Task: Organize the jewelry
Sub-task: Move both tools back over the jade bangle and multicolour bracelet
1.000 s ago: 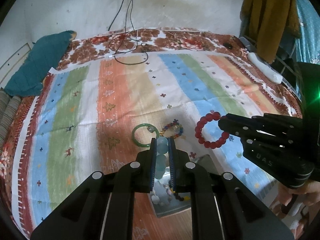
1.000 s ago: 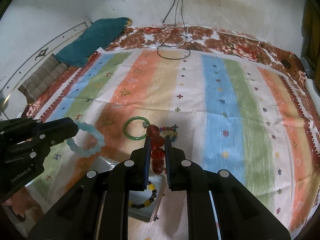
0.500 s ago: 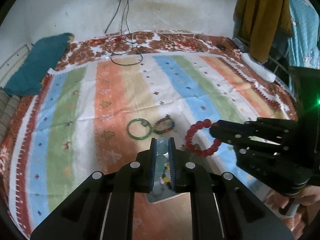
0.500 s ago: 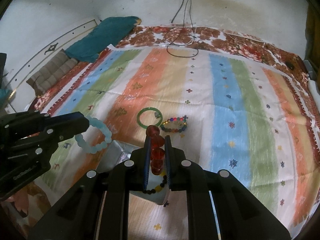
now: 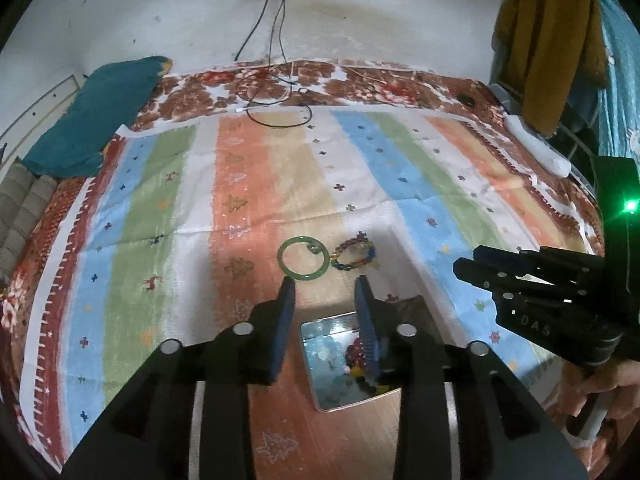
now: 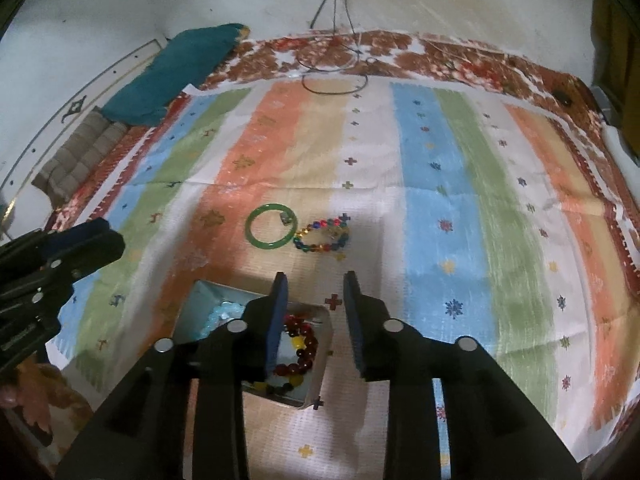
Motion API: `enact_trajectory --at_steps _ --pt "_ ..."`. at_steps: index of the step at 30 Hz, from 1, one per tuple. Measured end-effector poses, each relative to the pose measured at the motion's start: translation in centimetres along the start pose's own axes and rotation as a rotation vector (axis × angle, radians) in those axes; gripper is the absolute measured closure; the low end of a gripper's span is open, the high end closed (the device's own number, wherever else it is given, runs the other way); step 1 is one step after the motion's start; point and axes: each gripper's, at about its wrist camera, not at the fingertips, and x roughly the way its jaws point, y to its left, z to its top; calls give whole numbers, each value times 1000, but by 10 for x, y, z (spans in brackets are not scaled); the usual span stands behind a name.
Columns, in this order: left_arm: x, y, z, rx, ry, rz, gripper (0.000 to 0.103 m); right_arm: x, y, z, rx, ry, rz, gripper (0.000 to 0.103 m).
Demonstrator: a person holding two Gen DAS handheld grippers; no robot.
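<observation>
Grippers, left [image 5: 325,283] and right [image 6: 312,280], spread wide, empty, above tin [image 6: 320,384].

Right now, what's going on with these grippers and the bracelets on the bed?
A person holding a gripper in each hand is sorting bracelets into a small metal tin on the striped bedspread. Both the left gripper and the right gripper hang open and empty above the tin, which holds a red bead bracelet and a pale blue bead bracelet. A green bangle and a multicolored bead bracelet lie on the bedspread beyond the tin, not yet put away.
</observation>
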Motion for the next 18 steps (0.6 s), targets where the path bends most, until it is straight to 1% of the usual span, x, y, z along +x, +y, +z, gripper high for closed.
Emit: enact_trajectory --at_steps 2,7,10,14,18 --pt "5 3 2 -8 11 6 61 5 -1 2 -5 13 -8 67" --pt "28 15 8 -37 65 28 55 22 -4 12 -7 44 -29 59" --pt "41 25 14 -70 86 53 47 36 -6 16 -1 83 -26 52" --pt "56 34 22 -99 102 64 43 52 -6 18 -9 130 -41 49" --pt "68 36 27 -92 120 81 42 65 -8 23 -3 154 -49 46"
